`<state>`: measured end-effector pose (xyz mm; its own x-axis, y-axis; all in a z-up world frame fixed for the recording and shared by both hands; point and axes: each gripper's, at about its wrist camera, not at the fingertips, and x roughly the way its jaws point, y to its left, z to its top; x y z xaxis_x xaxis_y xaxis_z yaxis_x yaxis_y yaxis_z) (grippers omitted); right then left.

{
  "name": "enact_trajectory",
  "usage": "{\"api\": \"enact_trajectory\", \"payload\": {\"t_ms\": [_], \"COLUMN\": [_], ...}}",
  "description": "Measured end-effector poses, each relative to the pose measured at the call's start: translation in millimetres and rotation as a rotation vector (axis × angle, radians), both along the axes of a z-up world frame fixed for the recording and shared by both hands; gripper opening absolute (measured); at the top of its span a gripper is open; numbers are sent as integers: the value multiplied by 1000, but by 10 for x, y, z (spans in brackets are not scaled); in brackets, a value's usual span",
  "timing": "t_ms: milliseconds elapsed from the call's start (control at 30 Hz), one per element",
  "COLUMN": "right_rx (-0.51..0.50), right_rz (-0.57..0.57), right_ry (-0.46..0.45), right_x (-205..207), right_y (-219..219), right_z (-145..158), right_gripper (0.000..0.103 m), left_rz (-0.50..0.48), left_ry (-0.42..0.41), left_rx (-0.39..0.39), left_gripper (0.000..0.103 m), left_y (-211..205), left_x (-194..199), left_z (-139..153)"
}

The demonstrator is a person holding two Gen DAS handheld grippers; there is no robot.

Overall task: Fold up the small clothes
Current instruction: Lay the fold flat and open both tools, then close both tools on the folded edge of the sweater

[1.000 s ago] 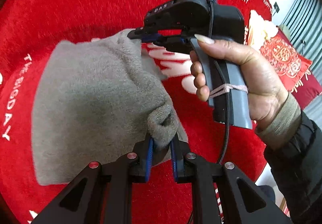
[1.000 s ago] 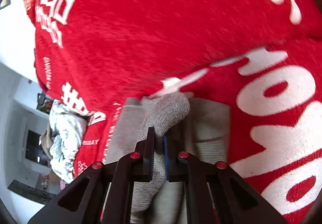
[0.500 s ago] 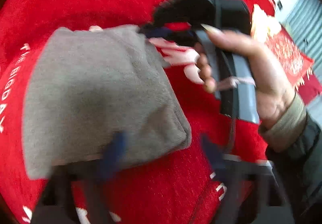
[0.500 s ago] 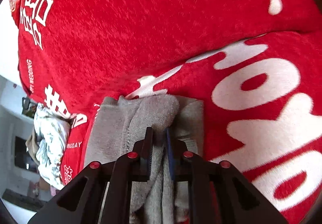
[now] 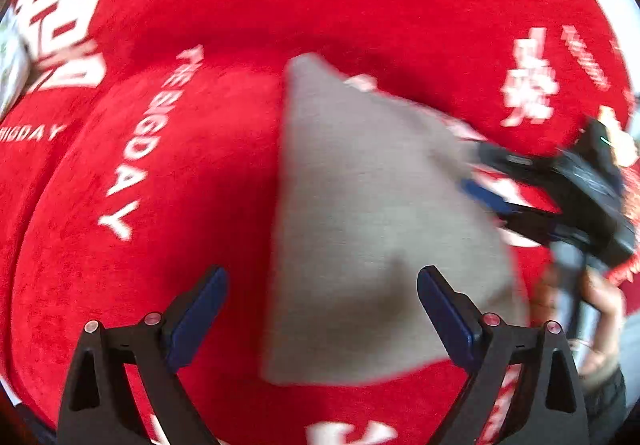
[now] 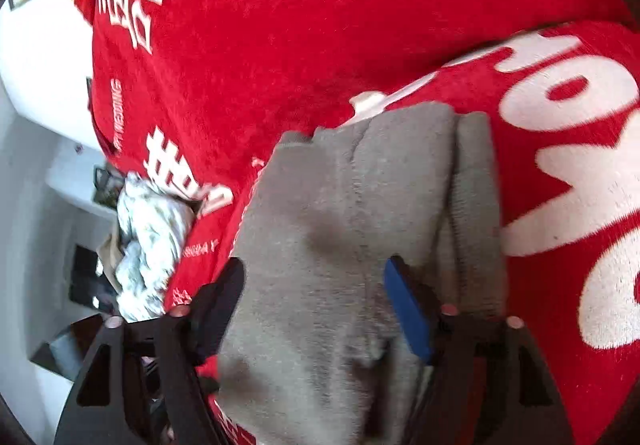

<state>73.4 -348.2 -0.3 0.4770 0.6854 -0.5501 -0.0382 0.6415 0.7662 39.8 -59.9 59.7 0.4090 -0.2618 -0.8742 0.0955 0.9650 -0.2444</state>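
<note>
A grey knit garment (image 5: 360, 225) lies folded flat on the red blanket (image 5: 200, 5). My left gripper (image 5: 320, 309) hangs over its near edge, wide open, with nothing pressed between the blue pads (image 5: 444, 313). In the left wrist view my right gripper (image 5: 540, 197) sits at the garment's right edge, held by a hand (image 5: 596, 309). In the right wrist view the garment (image 6: 360, 205) shows stacked layers with a ribbed edge on the right. My right gripper (image 6: 316, 297) is opening its jaws astride the cloth, and the pads (image 6: 404, 305) stand clear of it.
The red blanket (image 6: 280, 25) carries large white lettering and covers the whole work surface. A crumpled white cloth pile (image 6: 148, 237) lies past the blanket's left edge, beside dark objects on a pale floor. A red and gold cushion (image 5: 624, 165) shows at the far right.
Both grippers have let go of the grey garment's bunched corners and opened. The garment now lies flat. The left gripper has swung left and rolled; the right has shifted slightly.
</note>
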Motion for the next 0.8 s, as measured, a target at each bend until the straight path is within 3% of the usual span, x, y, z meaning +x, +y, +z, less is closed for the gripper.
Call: {"api": "enact_trajectory", "payload": {"t_ms": [100,133,200,267,333,467,533,667,800], "right_rx": [-59,-152,-289,-312,-309,-245,-182,-88,-50], "right_rz": [-38,-62,-99,-111,-148,-237,-279,-299,-245], "right_ry": [-7,4,7,5,28,76,97,128,137], "right_x": [-85,-125,-196,-290,-411,-599,-672,-666,-489], "right_y": [-77,-101,-178,-328,-549,-967,-1110,-1122,-834], "right_z": [83,141,223,283,325,300,241,85,-30], "right_gripper": [72,81,85,86,90,102,102,102,102], "left_rz": [12,11,5,1,29,62,65,23,-32], "left_ry": [50,57,56,28,-4,37,70,159,198], "left_rx": [23,9,0,13,21,-91,-148,-285,-334], "left_gripper": [96,96,96,96,96,96,96,96,96], "left_y": [221,287,325,427,609,912,953,763,393], "left_x": [127,135,145,167,262,519,643,850,935], "left_z": [-203,-228,-205,-98,17,76,47,-153,-308]}}
